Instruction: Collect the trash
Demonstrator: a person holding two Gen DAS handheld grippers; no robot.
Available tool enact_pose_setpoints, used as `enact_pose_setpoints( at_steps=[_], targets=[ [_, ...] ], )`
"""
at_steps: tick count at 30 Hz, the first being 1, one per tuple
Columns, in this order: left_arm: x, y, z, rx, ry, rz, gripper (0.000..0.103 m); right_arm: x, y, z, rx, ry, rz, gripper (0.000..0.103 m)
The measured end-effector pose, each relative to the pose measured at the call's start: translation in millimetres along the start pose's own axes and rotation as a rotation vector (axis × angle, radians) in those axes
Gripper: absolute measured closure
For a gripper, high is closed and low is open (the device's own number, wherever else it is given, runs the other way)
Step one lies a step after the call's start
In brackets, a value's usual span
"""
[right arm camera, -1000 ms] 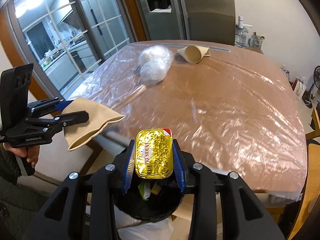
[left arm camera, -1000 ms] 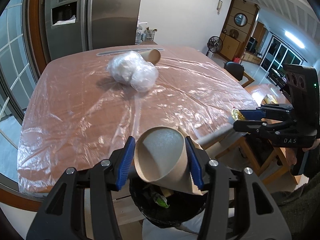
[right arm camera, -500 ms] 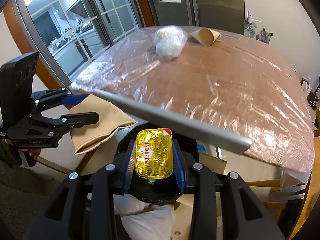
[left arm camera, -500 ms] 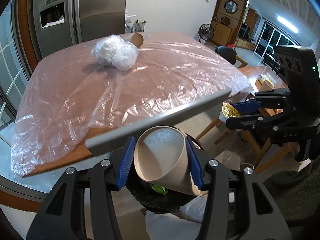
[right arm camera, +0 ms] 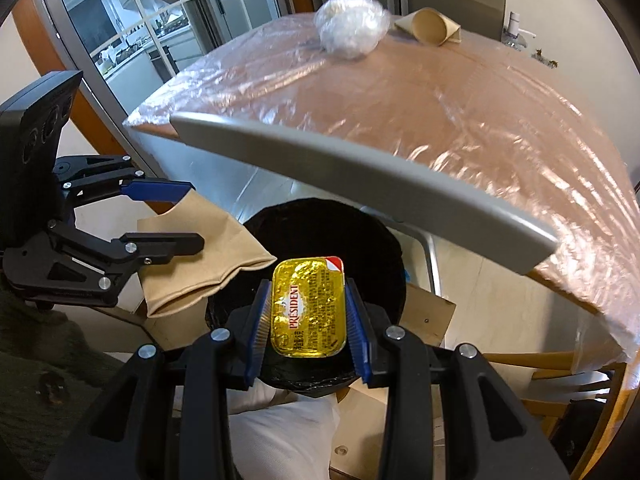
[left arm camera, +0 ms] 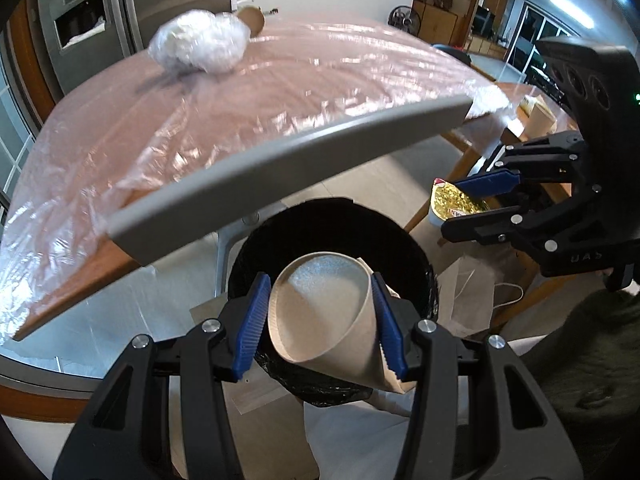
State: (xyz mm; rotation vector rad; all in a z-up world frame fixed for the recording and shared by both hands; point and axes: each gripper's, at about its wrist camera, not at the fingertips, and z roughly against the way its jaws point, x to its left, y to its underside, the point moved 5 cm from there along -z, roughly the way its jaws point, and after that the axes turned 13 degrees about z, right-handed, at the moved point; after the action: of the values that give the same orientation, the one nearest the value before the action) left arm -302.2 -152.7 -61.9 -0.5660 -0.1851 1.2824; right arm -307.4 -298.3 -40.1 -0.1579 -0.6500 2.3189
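My left gripper [left arm camera: 320, 320] is shut on a brown paper cone cup [left arm camera: 324, 312], held mouth-up right over the black-lined trash bin [left arm camera: 304, 220] below the table edge. In the right wrist view that cup [right arm camera: 200, 248] and the left gripper [right arm camera: 176, 216] hang at the left of the bin [right arm camera: 320, 216]. My right gripper [right arm camera: 306, 312] is shut on a gold foil butter pack [right arm camera: 306, 306] above the bin's near rim; the left wrist view shows this pack [left arm camera: 456, 202] and the right gripper [left arm camera: 476, 204] at the right. Another paper cone [right arm camera: 430, 26] and a crumpled plastic wad [right arm camera: 352, 26] lie on the far table.
A wooden table [left arm camera: 280, 92] under clear plastic sheeting overhangs the bin, with a grey bar [left arm camera: 288, 168] along its near edge. A brown paper bag [left arm camera: 468, 296] lies on the floor right of the bin. A steel fridge [left arm camera: 120, 12] stands behind. A dark sleeve [left arm camera: 592, 352] is at the right.
Both grippers have sunk below the table edge with their loads. The bin's opening now shows wide under each of them, and the table top has risen in both views.
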Motion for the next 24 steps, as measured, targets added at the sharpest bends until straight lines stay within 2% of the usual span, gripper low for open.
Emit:
enact_pose_setpoints(
  at_steps=[24],
  targets=[
    [14,12,-54,0.074,-0.051,-0.013,0.052,4,9,-64,0.088,0.029,0.058,0.068]
  ],
)
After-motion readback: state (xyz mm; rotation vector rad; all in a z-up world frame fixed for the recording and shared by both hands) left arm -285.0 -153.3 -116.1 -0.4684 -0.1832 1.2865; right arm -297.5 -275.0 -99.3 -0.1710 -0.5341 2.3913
